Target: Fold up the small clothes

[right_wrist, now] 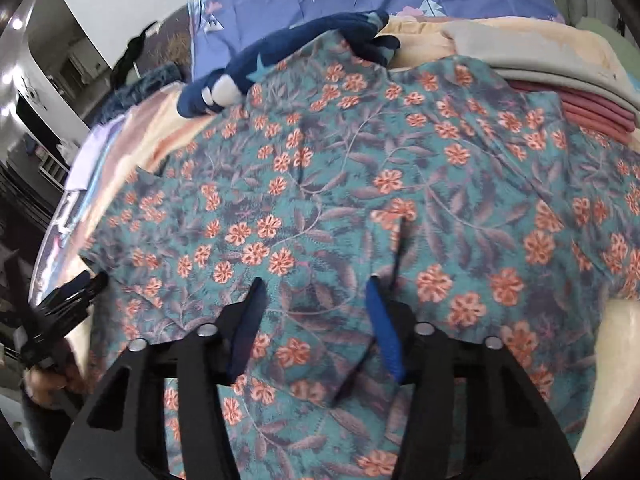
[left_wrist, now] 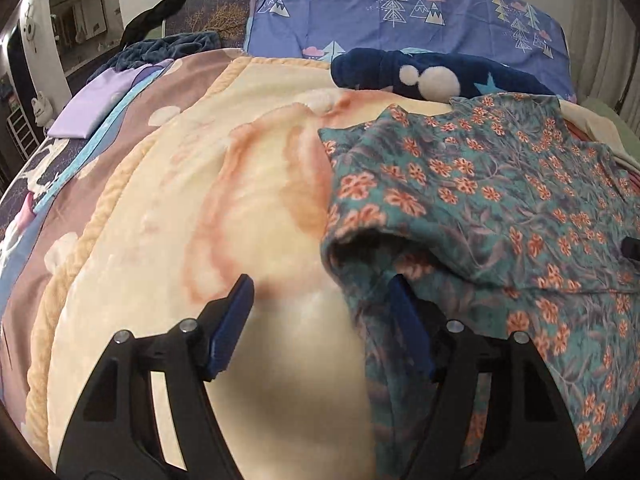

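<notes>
The left claw (left_wrist: 322,292) is spread wide at the near left edge of the floral garment (left_wrist: 480,208), its right finger under a raised fold, its left finger over the cream blanket (left_wrist: 200,200). The garment lies spread on the bed. The right claw (right_wrist: 316,292) hovers open over the garment's near middle, gripping nothing. A navy plush (left_wrist: 400,70) lies far behind.
</notes>
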`<state>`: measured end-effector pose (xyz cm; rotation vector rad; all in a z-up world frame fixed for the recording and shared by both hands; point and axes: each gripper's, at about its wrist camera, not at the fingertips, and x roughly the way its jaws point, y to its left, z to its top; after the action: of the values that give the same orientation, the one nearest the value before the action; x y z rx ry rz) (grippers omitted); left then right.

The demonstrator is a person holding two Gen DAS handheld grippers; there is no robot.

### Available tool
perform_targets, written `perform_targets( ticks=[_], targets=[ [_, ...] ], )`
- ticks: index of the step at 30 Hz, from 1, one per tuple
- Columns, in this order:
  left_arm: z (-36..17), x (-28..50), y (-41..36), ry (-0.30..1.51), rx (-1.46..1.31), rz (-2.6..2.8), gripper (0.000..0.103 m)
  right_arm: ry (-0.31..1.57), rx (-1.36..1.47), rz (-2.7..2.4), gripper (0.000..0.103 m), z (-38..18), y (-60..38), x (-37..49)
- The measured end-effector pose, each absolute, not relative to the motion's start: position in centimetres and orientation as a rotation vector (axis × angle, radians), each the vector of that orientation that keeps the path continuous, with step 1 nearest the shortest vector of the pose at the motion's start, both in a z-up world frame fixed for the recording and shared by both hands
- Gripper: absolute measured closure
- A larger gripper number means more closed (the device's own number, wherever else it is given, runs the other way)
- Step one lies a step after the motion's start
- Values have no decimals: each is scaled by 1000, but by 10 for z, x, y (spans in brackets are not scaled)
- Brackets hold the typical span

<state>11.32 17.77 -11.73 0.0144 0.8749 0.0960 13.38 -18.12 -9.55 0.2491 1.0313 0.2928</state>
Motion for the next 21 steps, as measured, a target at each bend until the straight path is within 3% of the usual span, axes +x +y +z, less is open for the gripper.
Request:
perform_targets(
  ticks=[12, 13, 14, 15, 21],
  targets=[
    [-119, 136, 163, 855, 17, 134, 29, 1068, 465, 378, 52, -112, -203, 155],
    [-120, 137, 162, 854, 20, 142, 29, 1071, 432, 371, 57, -113, -195, 160],
    [-120, 137, 161, 853, 23, 150, 29, 1066, 379, 343, 94, -113, -186, 163],
    [-120, 137, 160, 850, 29, 158, 29, 1050, 344, 331, 98, -107, -180, 163],
    [-111, 125, 161, 798, 75, 233, 30, 714, 305, 297, 98, -18, -206, 141]
  ],
)
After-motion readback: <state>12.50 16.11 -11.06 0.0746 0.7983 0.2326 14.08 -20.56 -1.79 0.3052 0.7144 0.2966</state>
